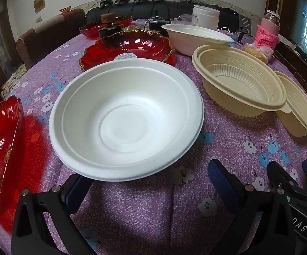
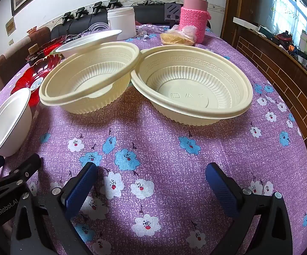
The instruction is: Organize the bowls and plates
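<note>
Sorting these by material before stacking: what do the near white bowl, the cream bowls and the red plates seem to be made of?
White bowl: matte, faintly grainy, likely moulded pulp or foam. Cream bowls: probably thin moulded plastic, with crisp ribs and an embossed key pattern. Red plates: glossy and translucent with bright glints, glass or clear plastic; unclear which.

The bench, under a purple flowered cloth, carries two cream bowls ahead of the right tool, a white bowl directly before the left tool, and red plates beyond and beside it.
</note>
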Demonstrator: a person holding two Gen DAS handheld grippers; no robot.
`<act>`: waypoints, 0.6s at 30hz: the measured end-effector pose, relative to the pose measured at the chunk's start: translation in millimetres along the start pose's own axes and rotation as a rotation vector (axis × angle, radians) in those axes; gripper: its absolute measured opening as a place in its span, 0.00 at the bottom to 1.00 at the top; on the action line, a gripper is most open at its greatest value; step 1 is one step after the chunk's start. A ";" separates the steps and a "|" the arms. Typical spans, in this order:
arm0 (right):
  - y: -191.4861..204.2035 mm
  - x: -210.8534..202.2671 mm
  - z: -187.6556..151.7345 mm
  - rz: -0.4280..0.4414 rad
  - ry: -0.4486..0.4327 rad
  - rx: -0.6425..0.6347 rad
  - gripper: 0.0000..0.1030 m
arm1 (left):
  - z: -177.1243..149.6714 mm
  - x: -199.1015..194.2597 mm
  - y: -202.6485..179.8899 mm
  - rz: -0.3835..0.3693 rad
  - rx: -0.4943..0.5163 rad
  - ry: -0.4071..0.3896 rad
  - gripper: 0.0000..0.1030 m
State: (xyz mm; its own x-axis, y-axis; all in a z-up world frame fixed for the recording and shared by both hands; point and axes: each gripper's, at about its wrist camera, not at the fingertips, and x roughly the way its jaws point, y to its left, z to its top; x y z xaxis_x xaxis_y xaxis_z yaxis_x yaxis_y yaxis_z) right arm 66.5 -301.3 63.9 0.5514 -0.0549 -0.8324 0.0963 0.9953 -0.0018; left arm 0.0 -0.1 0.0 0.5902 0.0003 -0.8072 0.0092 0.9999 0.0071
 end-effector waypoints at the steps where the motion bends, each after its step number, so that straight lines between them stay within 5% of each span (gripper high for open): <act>1: 0.1 0.0 0.0 -0.001 -0.001 -0.001 0.99 | 0.0 0.0 0.1 -0.001 -0.001 -0.001 1.00; 18: 0.9 0.4 0.0 0.001 -0.002 0.001 0.99 | -0.1 -0.1 0.1 0.003 -0.006 -0.001 1.00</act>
State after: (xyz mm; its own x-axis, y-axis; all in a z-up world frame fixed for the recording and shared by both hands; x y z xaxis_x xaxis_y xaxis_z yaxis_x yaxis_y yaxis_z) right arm 66.9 -300.4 63.5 0.5535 -0.0543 -0.8311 0.0964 0.9953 -0.0008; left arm -0.1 0.1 0.1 0.5908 0.0030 -0.8068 0.0030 1.0000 0.0059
